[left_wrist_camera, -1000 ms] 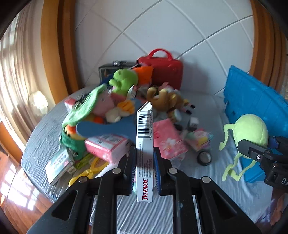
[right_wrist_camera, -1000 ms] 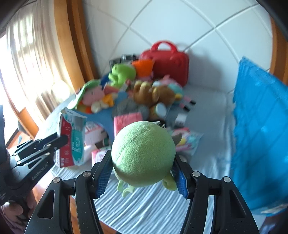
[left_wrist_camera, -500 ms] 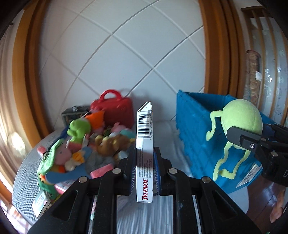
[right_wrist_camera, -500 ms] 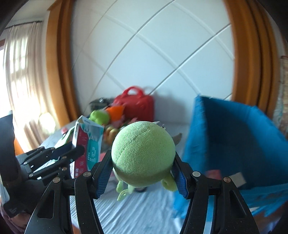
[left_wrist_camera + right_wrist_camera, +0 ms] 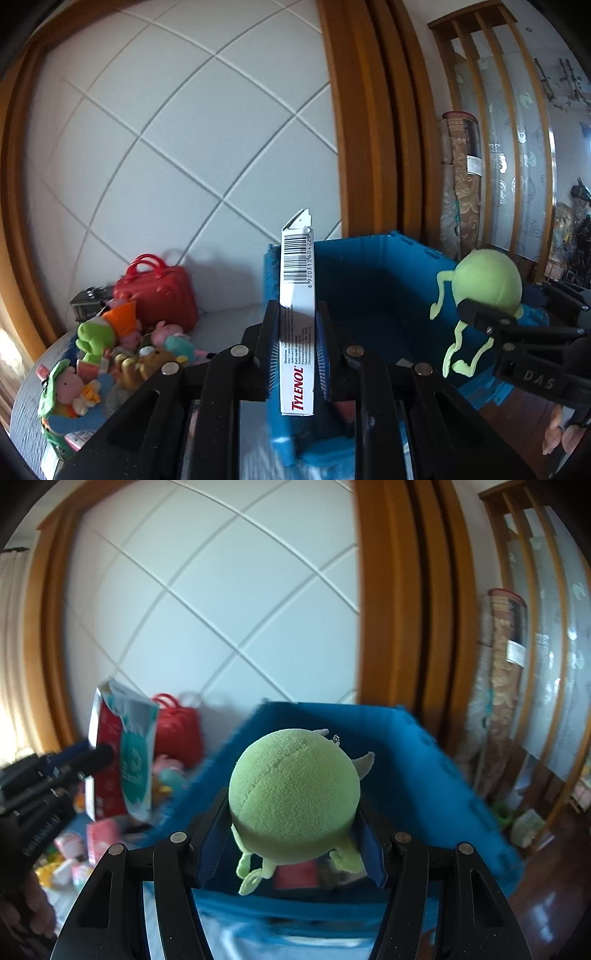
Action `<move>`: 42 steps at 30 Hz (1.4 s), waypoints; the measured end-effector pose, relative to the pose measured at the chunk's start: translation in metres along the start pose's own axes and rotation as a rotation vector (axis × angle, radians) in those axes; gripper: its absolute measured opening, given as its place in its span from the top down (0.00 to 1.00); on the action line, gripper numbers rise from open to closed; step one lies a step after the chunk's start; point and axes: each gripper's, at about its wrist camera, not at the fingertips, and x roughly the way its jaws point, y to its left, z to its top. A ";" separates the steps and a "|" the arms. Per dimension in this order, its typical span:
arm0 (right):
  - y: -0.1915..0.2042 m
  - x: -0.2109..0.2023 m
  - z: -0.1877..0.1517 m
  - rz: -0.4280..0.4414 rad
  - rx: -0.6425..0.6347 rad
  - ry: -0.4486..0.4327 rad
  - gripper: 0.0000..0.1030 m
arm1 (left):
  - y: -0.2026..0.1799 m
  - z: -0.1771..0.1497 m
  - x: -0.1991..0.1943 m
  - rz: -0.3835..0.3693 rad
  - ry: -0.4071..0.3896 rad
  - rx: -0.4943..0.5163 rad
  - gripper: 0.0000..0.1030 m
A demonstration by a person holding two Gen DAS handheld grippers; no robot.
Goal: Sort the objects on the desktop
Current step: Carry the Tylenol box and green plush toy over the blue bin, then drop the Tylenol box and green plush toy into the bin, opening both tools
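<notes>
Left wrist view. The left gripper (image 5: 297,354) is clamped on a narrow Tylenol box (image 5: 296,317), both blue pads pressed flat against its sides. The box stands upright between the fingers, barcode end up, top flap sprung open. It is held up in the air in front of the blue bin (image 5: 373,291), whose open mouth and inner walls show behind it. At the right edge the right gripper (image 5: 491,317) carries a round green plush (image 5: 487,280) with thin pale-green limbs dangling — it hangs at the bin's right rim. Lower left, a heap of soft toys (image 5: 110,350) lies on the grey-clothed table (image 5: 29,406), with a red case (image 5: 157,295) behind the heap against the white tiled wall. A green frog-like toy, an orange one and pink ones can be made out in the pile.

Right wrist view. The right gripper (image 5: 293,845) is closed around the green plush (image 5: 293,797); the ball fills the gap between the blue pads, which press on its lower sides, limbs trailing below. Directly behind and beneath it lies the blue bin (image 5: 417,775), somewhat blurred, with a red item inside — unclear what. At left the left gripper (image 5: 92,760) holds the Tylenol box (image 5: 122,753), seen broadside in red, white and teal. The red case (image 5: 181,731) and the soft toys (image 5: 162,775) sit beyond it, blurred.
</notes>
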 end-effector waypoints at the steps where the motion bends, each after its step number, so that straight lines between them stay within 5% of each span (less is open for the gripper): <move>1: -0.011 0.000 -0.001 -0.006 -0.001 0.005 0.40 | -0.013 0.003 0.004 -0.006 0.004 0.005 0.82; 6: -0.058 0.028 -0.006 -0.044 -0.001 0.062 0.40 | -0.071 0.003 0.038 -0.042 0.078 0.032 0.83; 12: -0.091 0.054 -0.024 -0.046 -0.015 0.140 0.40 | -0.118 -0.008 0.085 -0.059 0.264 0.037 0.83; 20: -0.106 0.079 -0.028 -0.044 -0.028 0.198 0.40 | -0.131 -0.014 0.131 -0.079 0.454 0.001 0.83; 42: -0.126 0.110 -0.042 -0.082 -0.063 0.355 0.37 | -0.158 -0.048 0.171 -0.130 0.728 0.013 0.83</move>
